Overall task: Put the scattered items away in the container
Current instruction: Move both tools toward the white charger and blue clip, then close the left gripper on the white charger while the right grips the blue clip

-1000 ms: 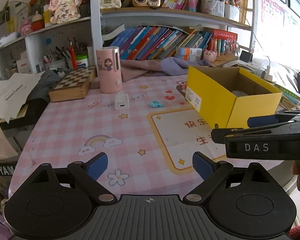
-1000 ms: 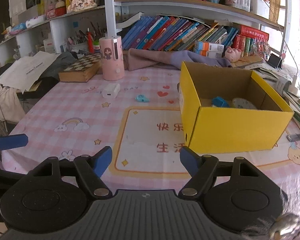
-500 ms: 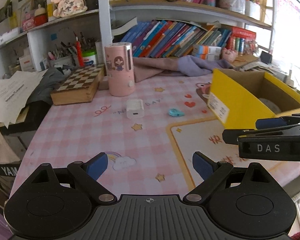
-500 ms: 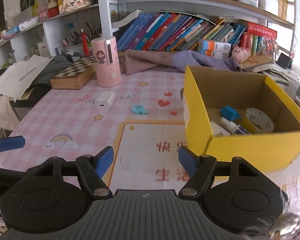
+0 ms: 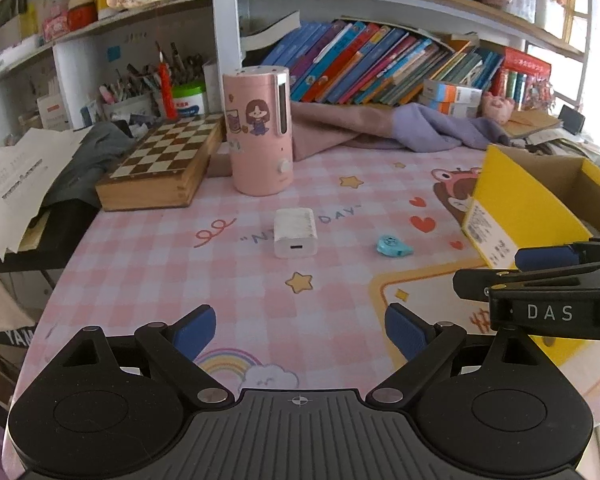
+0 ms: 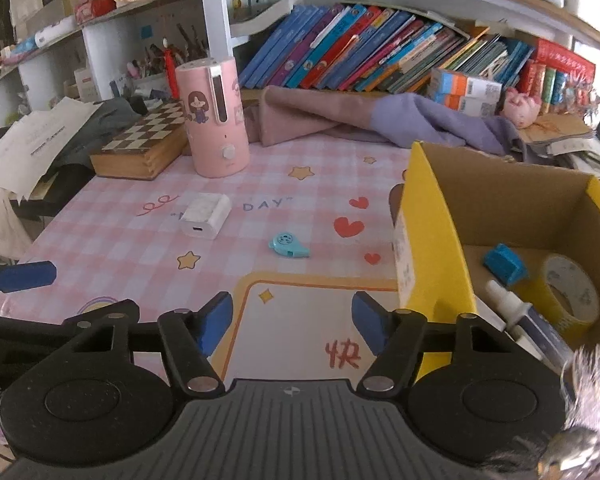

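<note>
A white charger block point(image 5: 295, 232) point(image 6: 205, 216) and a small teal whistle-shaped item point(image 5: 393, 246) point(image 6: 287, 245) lie on the pink checked tablecloth. The yellow cardboard box point(image 5: 516, 216) point(image 6: 428, 248) stands at the right; in the right wrist view it holds a blue block point(image 6: 504, 263), a tape roll point(image 6: 572, 292) and a white tube point(image 6: 516, 312). My left gripper point(image 5: 300, 330) is open and empty, short of the charger. My right gripper point(image 6: 292, 318) is open and empty, near the box's left wall; it also shows in the left wrist view point(image 5: 540, 292).
A pink cylindrical humidifier point(image 5: 260, 132) and a wooden chessboard box point(image 5: 164, 164) stand behind the charger. Purple and pink cloths point(image 5: 412, 128) lie at the back under bookshelves. Loose papers point(image 5: 16, 176) hang off the left edge.
Both grippers have moved forward and left over the table; the charger and teal item are closer. The right gripper now sees into the box. Both stay open.
</note>
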{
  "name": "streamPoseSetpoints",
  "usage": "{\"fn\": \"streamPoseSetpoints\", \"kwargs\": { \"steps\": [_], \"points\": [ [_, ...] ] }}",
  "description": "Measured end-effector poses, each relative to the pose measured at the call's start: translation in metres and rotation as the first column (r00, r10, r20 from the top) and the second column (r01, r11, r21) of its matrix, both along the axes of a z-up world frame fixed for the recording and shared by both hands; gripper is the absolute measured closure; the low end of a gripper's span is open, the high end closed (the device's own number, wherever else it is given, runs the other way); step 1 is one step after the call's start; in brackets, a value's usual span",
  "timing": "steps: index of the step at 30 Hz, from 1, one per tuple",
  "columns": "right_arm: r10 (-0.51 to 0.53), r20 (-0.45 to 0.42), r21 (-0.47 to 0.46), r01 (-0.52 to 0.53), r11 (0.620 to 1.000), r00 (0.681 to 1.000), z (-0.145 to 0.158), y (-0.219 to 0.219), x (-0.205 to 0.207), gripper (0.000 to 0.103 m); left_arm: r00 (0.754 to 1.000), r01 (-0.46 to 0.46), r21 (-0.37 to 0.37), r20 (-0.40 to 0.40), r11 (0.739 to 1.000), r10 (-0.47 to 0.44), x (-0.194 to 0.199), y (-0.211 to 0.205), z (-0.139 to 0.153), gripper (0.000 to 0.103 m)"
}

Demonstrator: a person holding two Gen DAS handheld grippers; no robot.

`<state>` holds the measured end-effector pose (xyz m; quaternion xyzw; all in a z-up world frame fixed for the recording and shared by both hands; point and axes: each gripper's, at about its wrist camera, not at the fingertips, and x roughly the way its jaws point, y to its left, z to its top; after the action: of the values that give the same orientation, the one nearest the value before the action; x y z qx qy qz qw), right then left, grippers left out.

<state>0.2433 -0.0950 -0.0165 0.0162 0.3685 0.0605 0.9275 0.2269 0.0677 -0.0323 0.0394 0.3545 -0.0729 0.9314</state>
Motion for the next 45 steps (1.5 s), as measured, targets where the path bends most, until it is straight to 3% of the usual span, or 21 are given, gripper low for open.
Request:
{"fn": "streamPoseSetpoints", "kwargs": {
  "steps": [8,15,18,32,36,41,45],
  "points": [
    [0.028,-0.048,0.003,-0.028,1.000,0.998,-0.016,0.005,0.036,0.039,0.999,-0.037,0.010,-0.017,0.999,0.037,0.042,0.013,-0.004,0.010],
    [0.021,-0.067,0.000,-0.021,1.000,0.998,-0.032,0.012,0.071,0.044,0.999,-0.004,-0.024,-0.037,1.000,0.003,0.090,0.010,-0.011,0.011],
    [-0.013,-0.078,-0.001,0.012,1.000,0.997,-0.042,0.015,0.086,0.049,0.997,-0.005,-0.044,-0.071,0.999,0.002,0.111,0.010,-0.021,0.019],
    [-0.051,-0.087,-0.036,0.048,0.998,0.995,-0.068,0.028,0.121,0.050,0.988,0.036,-0.049,-0.149,0.998,-0.043,0.160,-0.008,-0.051,0.034],
    [-0.045,-0.078,-0.047,0.042,0.998,0.996,-0.069,0.027,0.124,0.051,0.985,0.032,-0.047,-0.170,0.998,-0.040,0.165,-0.010,-0.058,0.061],
    [-0.030,-0.066,-0.064,0.026,0.998,0.997,-0.069,0.026,0.124,0.064,0.982,0.023,-0.083,-0.183,0.996,-0.038,0.163,-0.006,-0.055,0.061],
    [-0.017,-0.066,-0.069,0.012,0.998,0.998,-0.068,0.026,0.123,0.065,0.983,0.011,-0.108,-0.179,0.994,-0.030,0.158,-0.002,-0.050,0.061]
  ]
}}
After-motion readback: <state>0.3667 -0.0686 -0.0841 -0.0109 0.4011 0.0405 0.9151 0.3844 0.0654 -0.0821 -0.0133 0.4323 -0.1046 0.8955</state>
